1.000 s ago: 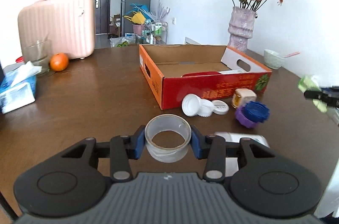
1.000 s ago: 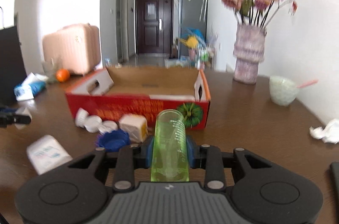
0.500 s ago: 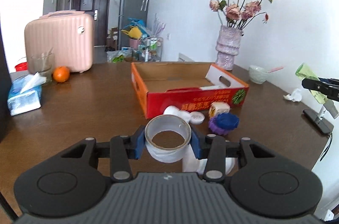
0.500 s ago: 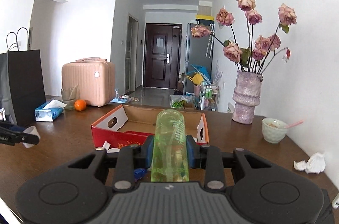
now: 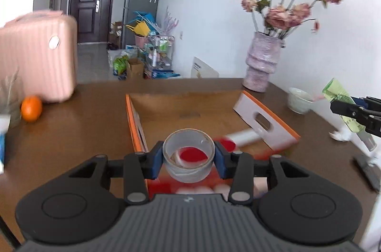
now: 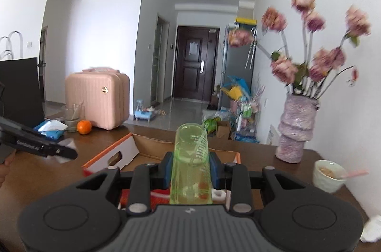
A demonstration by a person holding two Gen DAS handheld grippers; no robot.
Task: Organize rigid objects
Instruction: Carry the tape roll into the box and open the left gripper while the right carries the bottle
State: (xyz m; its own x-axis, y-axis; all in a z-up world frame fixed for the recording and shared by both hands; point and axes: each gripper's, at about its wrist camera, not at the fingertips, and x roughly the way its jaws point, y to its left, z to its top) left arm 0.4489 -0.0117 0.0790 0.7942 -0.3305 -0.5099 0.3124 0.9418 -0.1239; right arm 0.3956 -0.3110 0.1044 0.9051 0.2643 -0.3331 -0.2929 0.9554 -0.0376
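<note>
My left gripper (image 5: 188,155) is shut on a roll of clear tape (image 5: 188,167) and holds it above the near end of the open red-and-orange cardboard box (image 5: 264,118). A red-and-white object (image 5: 240,136) lies inside the box. My right gripper (image 6: 190,165) is shut on a green translucent cup (image 6: 191,156) and holds it above the same box (image 6: 112,156). The right gripper with the cup also shows at the right of the left wrist view (image 5: 343,106). The left gripper shows at the left of the right wrist view (image 6: 47,149).
On the brown table stand a pink suitcase (image 5: 35,56), an orange (image 5: 31,108), a purple vase with dried flowers (image 5: 262,66), a white bowl with a pink spoon (image 6: 327,174), a tissue pack (image 6: 51,128) and crumpled tissue (image 5: 340,135). A dark flat object (image 5: 366,168) lies at the right edge.
Both grippers have risen and moved forward over the box, each still holding its object. The small lids and caps in front of the box have dropped under the left gripper, almost out of view.
</note>
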